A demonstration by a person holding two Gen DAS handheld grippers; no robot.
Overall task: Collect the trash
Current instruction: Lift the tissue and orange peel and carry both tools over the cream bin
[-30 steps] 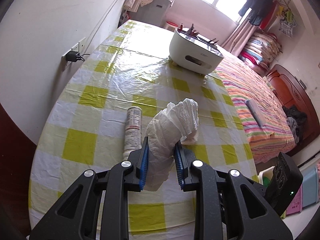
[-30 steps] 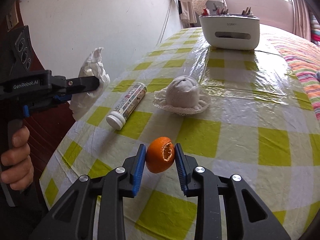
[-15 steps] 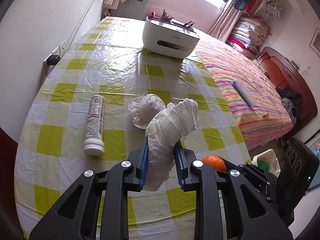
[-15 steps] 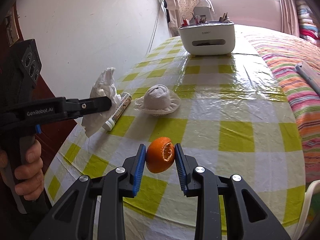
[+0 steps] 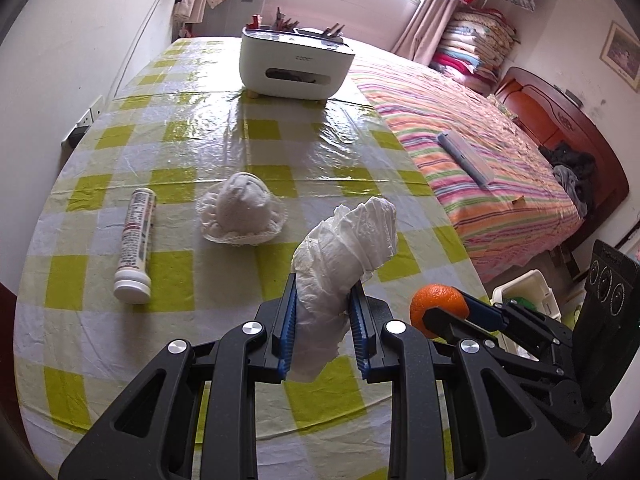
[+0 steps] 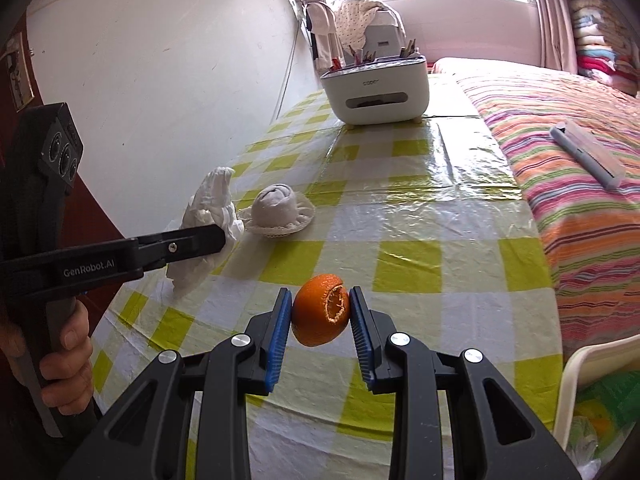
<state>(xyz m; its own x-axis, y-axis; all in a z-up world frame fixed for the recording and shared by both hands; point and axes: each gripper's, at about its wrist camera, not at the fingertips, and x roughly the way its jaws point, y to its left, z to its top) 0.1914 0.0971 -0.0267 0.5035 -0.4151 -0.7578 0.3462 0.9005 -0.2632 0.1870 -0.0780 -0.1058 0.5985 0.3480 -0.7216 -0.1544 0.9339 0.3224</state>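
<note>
A crumpled white tissue [image 5: 340, 276] is clamped in the left claw [image 5: 323, 330], and an orange peel [image 6: 322, 309] is pinched in the right claw [image 6: 320, 334]; both are held above the checked tabletop [image 5: 224, 144]. A white tube [image 5: 135, 245] and a rolled cloth [image 5: 243, 209] lie beyond, and a trash bin [image 5: 524, 290] is seen past the tabletop's edge.

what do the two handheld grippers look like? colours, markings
Both are matte black plastic with cut-out linkage arms and silver pivot screws. Left gripper and right gripper have ribbed blue pads. The left one's side reads "GenRobot.AI" in white, and a black block with three round lenses tops its handle. No cables or sleeves visible.
</note>
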